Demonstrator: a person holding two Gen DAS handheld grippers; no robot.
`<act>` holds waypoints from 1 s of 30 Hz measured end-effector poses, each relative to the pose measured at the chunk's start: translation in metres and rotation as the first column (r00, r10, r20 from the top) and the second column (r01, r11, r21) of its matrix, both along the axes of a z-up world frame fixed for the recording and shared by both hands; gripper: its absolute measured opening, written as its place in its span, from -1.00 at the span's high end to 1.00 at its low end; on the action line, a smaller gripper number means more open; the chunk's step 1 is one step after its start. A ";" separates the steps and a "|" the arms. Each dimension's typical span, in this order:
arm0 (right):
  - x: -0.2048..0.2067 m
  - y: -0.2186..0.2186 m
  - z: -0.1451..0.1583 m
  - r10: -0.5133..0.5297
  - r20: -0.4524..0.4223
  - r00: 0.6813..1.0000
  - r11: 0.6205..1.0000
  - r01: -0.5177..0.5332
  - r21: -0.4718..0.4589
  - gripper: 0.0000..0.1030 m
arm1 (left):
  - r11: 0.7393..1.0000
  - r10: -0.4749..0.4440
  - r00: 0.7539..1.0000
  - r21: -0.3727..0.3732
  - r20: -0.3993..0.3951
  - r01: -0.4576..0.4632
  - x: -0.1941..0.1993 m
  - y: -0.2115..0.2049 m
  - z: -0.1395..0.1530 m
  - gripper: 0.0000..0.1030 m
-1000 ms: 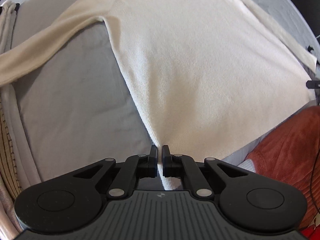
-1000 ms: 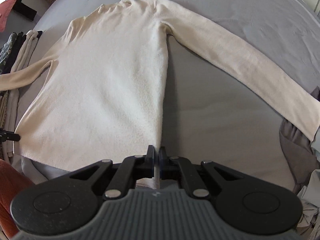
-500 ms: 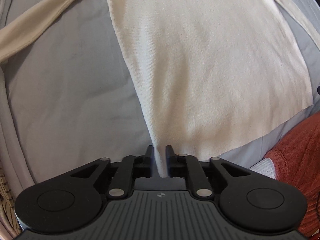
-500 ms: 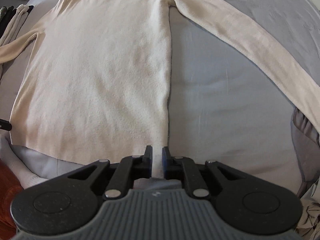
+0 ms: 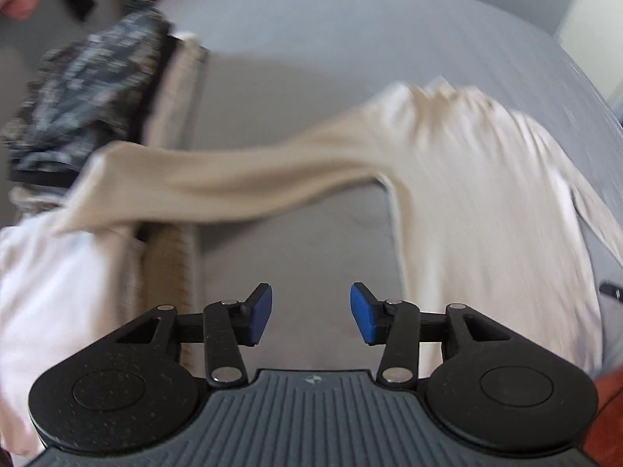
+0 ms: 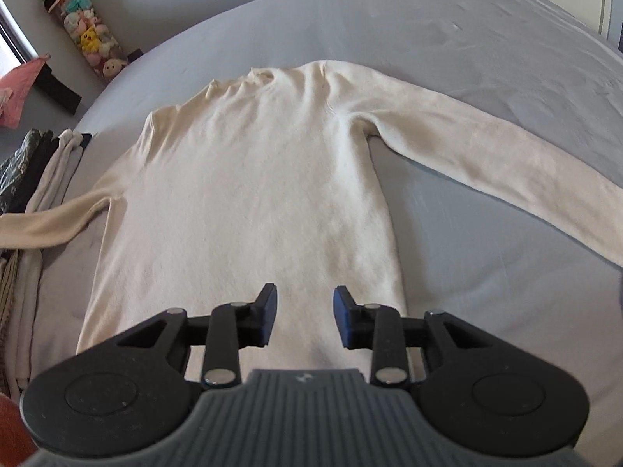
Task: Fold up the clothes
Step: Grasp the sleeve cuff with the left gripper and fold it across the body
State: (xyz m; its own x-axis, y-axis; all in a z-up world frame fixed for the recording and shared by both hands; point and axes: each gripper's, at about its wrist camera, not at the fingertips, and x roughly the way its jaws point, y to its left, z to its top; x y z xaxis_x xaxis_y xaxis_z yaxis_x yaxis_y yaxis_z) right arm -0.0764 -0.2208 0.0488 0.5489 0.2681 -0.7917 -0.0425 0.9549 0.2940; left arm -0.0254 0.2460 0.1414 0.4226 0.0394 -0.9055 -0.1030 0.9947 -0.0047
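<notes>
A cream long-sleeved sweater (image 6: 253, 202) lies flat on the grey bed (image 6: 486, 39), neck away from me, both sleeves spread out to the sides. My right gripper (image 6: 305, 315) is open and empty above the sweater's lower body, near its hem. In the blurred left wrist view the sweater (image 5: 486, 202) fills the right side and its left sleeve (image 5: 218, 186) stretches to the left. My left gripper (image 5: 310, 313) is open and empty over bare grey sheet, left of the sweater's side edge.
A stack of folded clothes (image 5: 89, 89) with a dark patterned piece on top lies along the bed's left edge; it also shows in the right wrist view (image 6: 35, 163). A white garment (image 5: 50, 292) lies at near left. Plush toys (image 6: 83, 35) stand by the far wall.
Both grippers have let go of the sweater's bottom hem corners and opened. Both have lifted and pulled back; the left one has swung to the left off the sweater.
</notes>
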 end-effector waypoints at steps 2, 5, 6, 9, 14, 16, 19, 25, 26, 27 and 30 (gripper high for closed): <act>0.008 0.011 -0.005 -0.013 0.037 0.999 1.000 0.014 -0.004 0.28 | 0.998 0.052 0.998 0.020 0.040 -0.053 0.007 0.020 0.016 -0.04; 0.018 0.021 -0.017 -0.025 0.088 0.996 0.997 0.018 0.080 0.11 | 0.988 0.131 0.985 0.069 0.108 -0.139 0.013 0.052 0.036 -0.21; 0.021 0.022 -0.022 -0.026 0.102 0.994 0.992 0.013 0.129 0.07 | 0.983 0.153 0.980 0.083 0.129 -0.164 0.016 0.060 0.040 -0.28; 0.029 0.025 -0.033 -0.019 0.124 0.992 0.978 -0.008 0.210 0.05 | 0.964 0.214 0.964 0.122 0.160 -0.234 0.026 0.089 0.041 -0.40; 0.040 0.022 -0.044 -0.029 0.125 0.992 0.969 -0.003 0.246 0.05 | 0.938 0.296 0.949 0.156 0.109 -0.311 0.047 0.119 0.022 -0.41; 0.043 0.021 -0.048 -0.034 0.119 0.992 0.963 0.001 0.268 0.05 | 0.927 0.325 0.941 0.163 0.093 -0.337 0.055 0.125 0.013 -0.41; 0.044 0.023 -0.049 -0.017 0.127 0.992 0.962 -0.018 0.271 0.05 | 0.922 0.358 0.931 0.132 0.067 -0.364 0.063 0.131 0.002 -0.26; 0.046 0.028 -0.049 -0.001 0.145 0.989 0.964 -0.038 0.265 0.05 | 0.920 0.362 0.928 0.128 0.081 -0.370 0.064 0.128 -0.002 0.77; 0.046 0.027 -0.049 -0.007 0.148 0.989 0.963 -0.033 0.268 0.05 | 0.921 0.355 0.930 0.134 0.095 -0.366 0.063 0.125 0.000 0.78; 0.046 0.026 -0.049 -0.012 0.151 0.988 0.962 -0.029 0.272 0.05 | 0.923 0.347 0.932 0.135 0.108 -0.359 0.063 0.122 0.004 0.82; 0.046 0.025 -0.047 -0.019 0.167 0.986 0.960 -0.029 0.280 0.05 | 0.931 0.321 0.934 0.127 0.160 -0.342 0.064 0.110 0.023 0.86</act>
